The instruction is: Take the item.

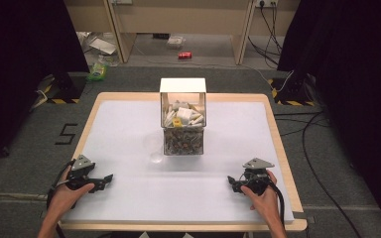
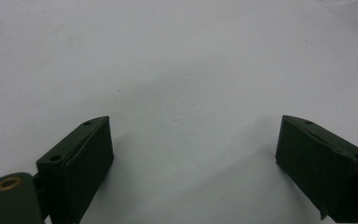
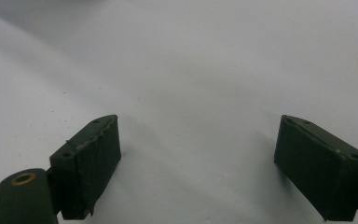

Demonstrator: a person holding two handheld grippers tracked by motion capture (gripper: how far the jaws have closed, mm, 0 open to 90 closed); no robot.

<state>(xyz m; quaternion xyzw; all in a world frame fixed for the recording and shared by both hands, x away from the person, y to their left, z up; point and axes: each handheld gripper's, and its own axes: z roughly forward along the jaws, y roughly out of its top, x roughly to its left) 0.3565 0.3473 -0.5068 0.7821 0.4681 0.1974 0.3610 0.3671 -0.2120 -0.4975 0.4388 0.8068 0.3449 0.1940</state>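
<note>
A clear box (image 1: pixel 183 134) stands at the middle of the white table top (image 1: pixel 129 129), its white lid (image 1: pixel 182 85) raised upright behind it. Inside it lie several white pieces and a yellow one (image 1: pixel 177 122), over a layer of small mixed bits. A faint clear round object (image 1: pixel 156 150) sits just left of the box. My left gripper (image 1: pixel 106 179) (image 2: pixel 193 140) rests near the front left, open, with bare table between its jaws. My right gripper (image 1: pixel 231 182) (image 3: pixel 198 137) rests near the front right, also open and holding nothing. Both point inward.
The table has a wooden rim (image 1: pixel 278 144). On the floor behind it lie a red can (image 1: pixel 184 55), a green packet (image 1: pixel 97 72) and cables (image 1: pixel 307 129) at the right. Black curtains hang on both sides.
</note>
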